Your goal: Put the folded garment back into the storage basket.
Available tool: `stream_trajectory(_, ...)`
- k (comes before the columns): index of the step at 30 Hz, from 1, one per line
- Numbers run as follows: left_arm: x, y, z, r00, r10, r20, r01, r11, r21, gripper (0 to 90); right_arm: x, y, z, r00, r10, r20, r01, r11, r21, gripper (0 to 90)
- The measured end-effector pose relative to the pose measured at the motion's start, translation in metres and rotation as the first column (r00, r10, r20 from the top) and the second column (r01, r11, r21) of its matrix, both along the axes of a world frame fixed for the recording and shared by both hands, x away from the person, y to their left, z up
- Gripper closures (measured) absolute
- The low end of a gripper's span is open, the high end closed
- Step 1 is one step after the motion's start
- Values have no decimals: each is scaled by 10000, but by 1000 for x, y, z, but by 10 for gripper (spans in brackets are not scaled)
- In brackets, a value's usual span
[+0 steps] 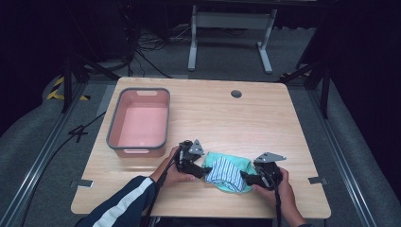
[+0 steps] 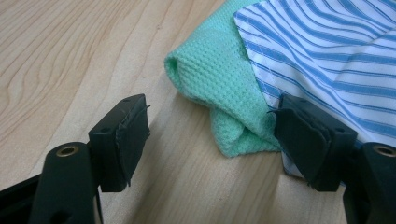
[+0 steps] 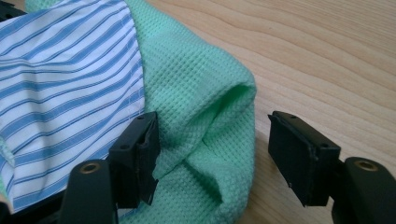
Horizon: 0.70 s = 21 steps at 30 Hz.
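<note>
A wooden table [image 1: 265, 118] carries a small heap of fabric near its front edge: a mint-green waffle-weave cloth [image 1: 234, 163] with a blue-and-white striped cloth [image 1: 221, 171] lying on top of it. The person's two hands come in from the bottom of the high view, each holding a claw, one at either end of the heap. The left claw [image 1: 202, 170] is at the heap's left end and the right claw [image 1: 247, 178] at its right end. In the left gripper view the left claw [image 2: 210, 135] stands wide open, its two black jaws well apart over the wood; a folded corner of the green cloth [image 2: 219, 88] lies between them, and the striped cloth [image 2: 327, 56] spreads above and behind one jaw, which sits against the fabric. In the right gripper view the right claw [image 3: 212, 149] is likewise open, with a rolled fold of the green cloth [image 3: 201, 107] in the gap between the jaws, while the striped cloth [image 3: 65, 84] covers the area beside the other jaw. A pink bin [image 1: 139, 147] with a grey rim sits on the table's left side, well apart from the cloths. A round grommet hole [image 1: 236, 93] shows near the table's far edge.
</note>
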<state>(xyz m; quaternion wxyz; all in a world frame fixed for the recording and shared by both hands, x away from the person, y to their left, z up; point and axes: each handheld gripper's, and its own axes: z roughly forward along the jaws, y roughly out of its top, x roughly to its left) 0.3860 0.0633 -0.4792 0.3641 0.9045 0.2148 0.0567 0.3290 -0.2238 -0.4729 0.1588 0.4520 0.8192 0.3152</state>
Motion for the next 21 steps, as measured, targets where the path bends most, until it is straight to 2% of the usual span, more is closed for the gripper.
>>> stream_trajectory(2,-2,1,-1,10000,71,58,-71,9999,-77,262,1,-5,0,10000,-88,-22,88,10000,25,316)
stream_trajectory(4,-3,1,-1,9999,110,80,-110,9999,-67,262,0,-5,0,10000,-91,-27,91,10000,-4,335)
stream_trajectory(5,-3,1,-1,9999,122,84,-122,9999,-58,262,-1,-4,0,10000,-63,-41,63,10000,-7,383)
stream_trajectory(7,-5,1,0,9999,34,110,-34,10000,-4,272,-3,-2,2,9992,387,-93,-387,9992,59,549)
stream_trajectory(9,-6,1,0,10000,-71,54,72,10000,-40,302,-5,0,3,9985,534,-94,-534,9986,70,606)
stream_trajectory(10,-6,1,0,10000,-71,54,72,10000,-40,325,-5,0,3,9985,534,-94,-534,9986,70,606)
stream_trajectory(12,-7,1,1,9994,-332,-26,332,9994,-108,376,-5,-1,3,9978,658,-106,-656,9976,214,671)
stream_trajectory(13,-8,1,2,9986,-527,-90,525,9985,-171,440,-5,-2,2,9971,755,-90,-753,9969,227,697)
stream_trajectory(16,-10,-1,3,9979,-597,-257,593,9981,-145,594,-4,-1,3,9958,915,-96,-912,9954,295,734)
stream_trajectory(20,-9,0,3,9948,-869,-528,853,9958,-322,697,-4,-2,1,9944,1055,37,-1056,9937,365,750)
stream_trajectory(21,-9,0,3,9933,-957,-641,934,9949,-383,697,-4,-2,1,9939,1097,54,-1098,9933,372,756)
